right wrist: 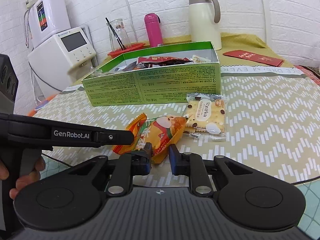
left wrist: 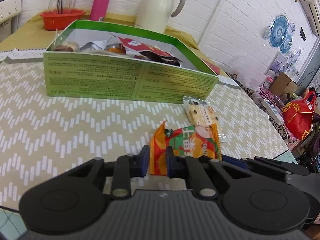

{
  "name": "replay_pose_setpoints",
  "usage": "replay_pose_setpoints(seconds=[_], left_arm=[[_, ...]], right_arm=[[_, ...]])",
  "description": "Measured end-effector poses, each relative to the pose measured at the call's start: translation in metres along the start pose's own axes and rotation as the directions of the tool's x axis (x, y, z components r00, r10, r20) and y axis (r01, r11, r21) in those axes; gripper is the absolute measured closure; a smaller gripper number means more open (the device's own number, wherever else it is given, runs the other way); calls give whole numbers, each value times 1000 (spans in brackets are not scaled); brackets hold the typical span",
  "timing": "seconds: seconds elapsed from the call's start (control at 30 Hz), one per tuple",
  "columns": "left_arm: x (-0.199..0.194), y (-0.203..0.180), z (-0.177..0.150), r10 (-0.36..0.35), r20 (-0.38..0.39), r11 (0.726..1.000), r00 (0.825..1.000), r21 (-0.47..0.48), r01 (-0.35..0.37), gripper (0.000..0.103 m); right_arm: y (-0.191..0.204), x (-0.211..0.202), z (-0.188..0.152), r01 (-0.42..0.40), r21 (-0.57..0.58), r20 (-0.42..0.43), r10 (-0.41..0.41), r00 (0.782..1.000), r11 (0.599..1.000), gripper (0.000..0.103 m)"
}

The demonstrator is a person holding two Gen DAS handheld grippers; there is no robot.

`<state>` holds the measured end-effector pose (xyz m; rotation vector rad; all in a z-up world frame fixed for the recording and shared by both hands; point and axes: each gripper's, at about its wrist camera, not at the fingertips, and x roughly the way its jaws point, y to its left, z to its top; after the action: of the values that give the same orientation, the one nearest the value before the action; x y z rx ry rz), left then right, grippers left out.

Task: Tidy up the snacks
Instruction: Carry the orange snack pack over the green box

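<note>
1. Left gripper: the two blue-padded fingers stand on either side of the near end of an orange snack packet. The left wrist view shows the wrapper filling the gap between the pads and pinched there — closed on the packet.
2. Right gripper: its fingers sit at the other end of the same orange snack packet. The left pad touches the wrapper edge; the right pad stands clear with bare cloth showing in the gap. Whether it has a grip cannot be told.
3. In the right wrist view the left gripper's black arm comes in from the left, its tip over the packet; part of a hand holds its handle at the lower left edge.
4. The packet lies on the patterned tablecloth, just in front of a green box.
5. A clear-wrapped cracker packet lies just beside the orange packet, between it and the box, touching or overlapping its far corner.
6. The green box is open-topped and already holds several snack packets.
7. Behind the box — a cream jug, a pink flask, a red basket and a glass carafe.
8. A red envelope lies on the yellow cloth to the right of the box.
</note>
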<state>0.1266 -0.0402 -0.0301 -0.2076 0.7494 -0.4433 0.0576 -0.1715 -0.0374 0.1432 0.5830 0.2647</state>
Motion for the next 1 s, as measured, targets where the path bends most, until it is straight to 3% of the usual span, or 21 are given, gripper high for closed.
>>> replay_pose_setpoints(seconds=[0.33, 0.5, 0.6, 0.63, 0.73, 0.83, 0.9, 1.0], left_arm=[[-35, -15, -1, -90, 58, 996, 994, 6, 90, 103], [-36, -7, 2, -82, 73, 996, 994, -11, 83, 100], [-21, -3, 0, -61, 33, 998, 998, -27, 61, 74], [-16, -2, -1, -65, 18, 998, 998, -26, 65, 71], [-7, -3, -4, -83, -18, 996, 996, -25, 83, 63], [-6, -5, -7, -97, -20, 995, 995, -19, 96, 53], [-6, -7, -8, -113, -28, 994, 993, -13, 112, 53], [-6, -11, -11, -121, -34, 992, 992, 26, 122, 54]], right_arm=[[6, -38, 9, 18, -29, 100, -15, 995, 999, 79], [-4, -34, 8, 45, -12, 82, -44, 996, 999, 82], [-10, -25, -1, 43, 16, 46, -44, 998, 999, 85], [-11, -23, -4, 53, 20, 39, -53, 998, 998, 85], [-14, -22, -9, 68, 17, 31, -68, 997, 998, 82], [-21, -24, -11, 67, 33, 32, -68, 997, 997, 71], [-23, -26, -11, 63, 43, 32, -65, 997, 997, 61], [-24, -27, -13, 56, 43, 34, -58, 998, 997, 61]])
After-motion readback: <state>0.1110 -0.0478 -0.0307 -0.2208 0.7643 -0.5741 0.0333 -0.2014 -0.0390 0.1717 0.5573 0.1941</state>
